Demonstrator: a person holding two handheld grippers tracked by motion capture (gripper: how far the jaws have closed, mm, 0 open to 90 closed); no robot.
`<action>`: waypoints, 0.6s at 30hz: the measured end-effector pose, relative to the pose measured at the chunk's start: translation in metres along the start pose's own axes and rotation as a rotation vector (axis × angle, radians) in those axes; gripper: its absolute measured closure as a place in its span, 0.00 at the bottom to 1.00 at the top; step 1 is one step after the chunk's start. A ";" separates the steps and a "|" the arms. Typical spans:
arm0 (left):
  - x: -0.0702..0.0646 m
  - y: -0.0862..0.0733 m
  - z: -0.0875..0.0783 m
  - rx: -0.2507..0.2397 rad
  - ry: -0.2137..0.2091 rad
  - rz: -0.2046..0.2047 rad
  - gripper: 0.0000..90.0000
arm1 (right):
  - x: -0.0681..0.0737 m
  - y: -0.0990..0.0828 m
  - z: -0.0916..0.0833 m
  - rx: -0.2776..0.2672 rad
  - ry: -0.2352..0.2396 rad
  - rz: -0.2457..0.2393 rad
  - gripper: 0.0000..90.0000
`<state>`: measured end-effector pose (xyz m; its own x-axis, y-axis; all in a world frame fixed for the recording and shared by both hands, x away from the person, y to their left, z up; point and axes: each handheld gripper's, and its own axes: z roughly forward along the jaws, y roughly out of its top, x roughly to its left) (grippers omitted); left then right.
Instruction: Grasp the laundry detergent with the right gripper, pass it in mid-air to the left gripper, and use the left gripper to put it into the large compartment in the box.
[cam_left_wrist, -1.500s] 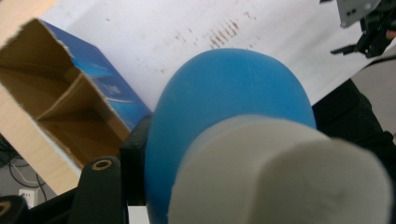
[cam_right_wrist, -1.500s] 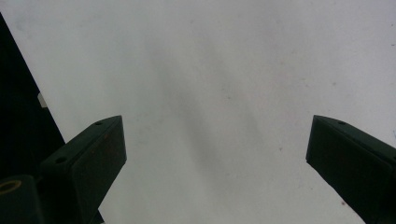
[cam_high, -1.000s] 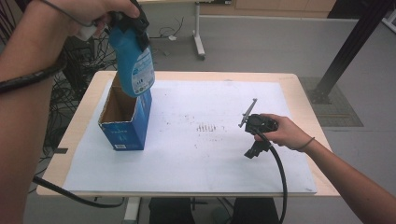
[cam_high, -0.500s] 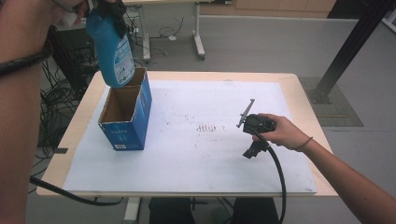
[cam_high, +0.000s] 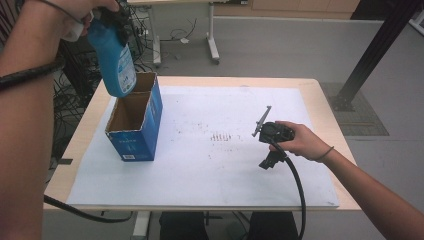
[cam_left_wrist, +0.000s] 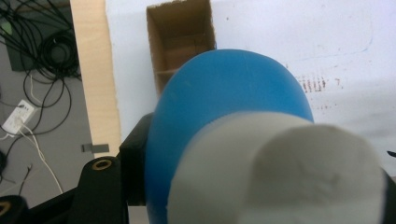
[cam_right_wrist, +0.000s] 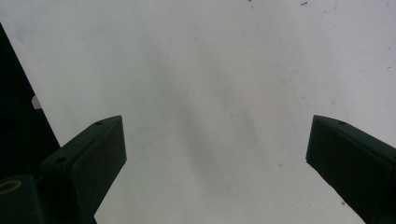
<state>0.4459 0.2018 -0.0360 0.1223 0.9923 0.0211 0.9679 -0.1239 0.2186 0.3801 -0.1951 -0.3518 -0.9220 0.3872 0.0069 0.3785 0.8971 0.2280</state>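
A blue bottle (cam_high: 116, 60) with a white cap hangs tilted over the back left corner of an open blue cardboard box (cam_high: 142, 125), clear of its rim. My left gripper (cam_high: 112, 17) is shut on the bottle's upper part. In the left gripper view the bottle (cam_left_wrist: 224, 102) and its cap sit between the black jaws of the left gripper (cam_left_wrist: 247, 186), with the empty box (cam_left_wrist: 180, 42) below. My right gripper (cam_high: 269, 160) rests low over the white sheet at the right, held by a hand. Its jaws (cam_right_wrist: 215, 154) stand wide open over bare paper.
A white paper sheet (cam_high: 225, 165) covers most of the wooden table (cam_high: 320, 100), with small dark marks near its middle. Cables trail from both grippers over the front edge. A tangle of wires lies on the floor to the left, and a black post stands at the right.
The left gripper has carried the bottle from over the box's opening up and to the left, then slightly back down. The right hand and gripper have stayed put.
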 end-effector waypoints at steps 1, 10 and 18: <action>0.001 0.000 0.005 0.002 -0.002 -0.007 0.42 | 0.000 0.000 0.000 0.001 -0.001 0.000 0.05; 0.007 -0.001 0.042 0.054 0.001 -0.029 0.42 | 0.001 -0.001 0.001 -0.008 0.002 -0.002 0.05; 0.017 -0.003 0.067 0.086 -0.014 -0.052 0.42 | 0.000 -0.002 0.000 -0.006 0.003 0.006 0.05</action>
<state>0.4593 0.2184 -0.1018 0.0742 0.9972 -0.0022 0.9882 -0.0733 0.1344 0.3794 -0.1971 -0.3528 -0.9200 0.3917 0.0108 0.3832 0.8936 0.2338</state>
